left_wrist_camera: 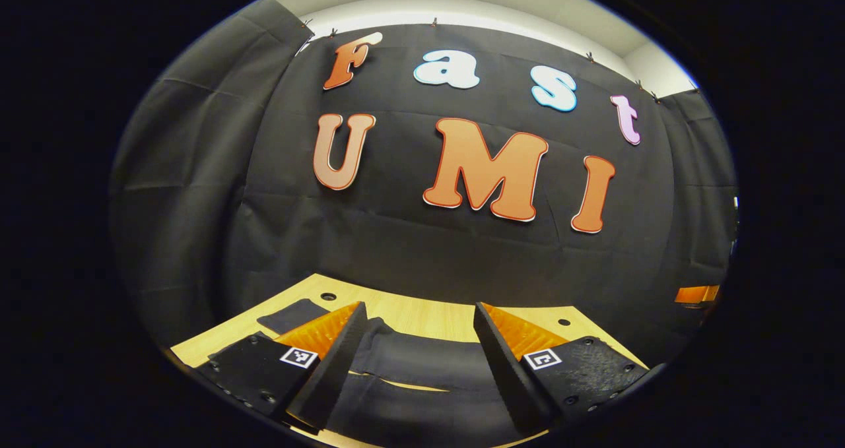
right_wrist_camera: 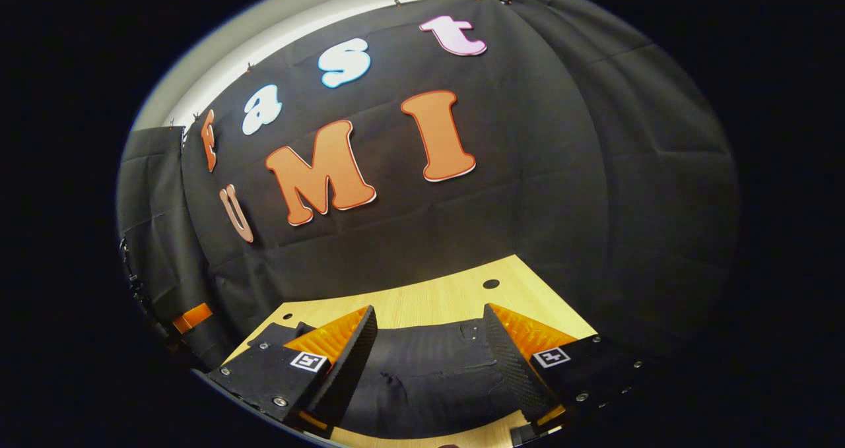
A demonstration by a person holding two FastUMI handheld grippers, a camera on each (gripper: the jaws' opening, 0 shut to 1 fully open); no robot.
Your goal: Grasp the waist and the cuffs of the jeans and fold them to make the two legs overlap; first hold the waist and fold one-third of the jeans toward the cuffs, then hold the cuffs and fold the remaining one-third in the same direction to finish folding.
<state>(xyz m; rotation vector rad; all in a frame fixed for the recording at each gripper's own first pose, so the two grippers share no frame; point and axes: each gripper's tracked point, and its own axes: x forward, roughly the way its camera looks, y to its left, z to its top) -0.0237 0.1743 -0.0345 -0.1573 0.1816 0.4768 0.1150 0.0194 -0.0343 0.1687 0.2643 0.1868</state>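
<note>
Jeans [left_wrist_camera: 422, 362] were lying flat on the light wooden table [left_wrist_camera: 422, 316], dark fabric spread out under both tools. In the left gripper view, the left gripper [left_wrist_camera: 419, 342] had its fingers spread wide apart, hanging over the legs with nothing pinched, and you could see a strip of table showing between two bands of the denim. In the right gripper view, the right gripper [right_wrist_camera: 429, 342] was spread the same way over what looked like the waist end, with stitching and a pocket visible. Neither finger was touching cloth as far as I could tell.
</note>
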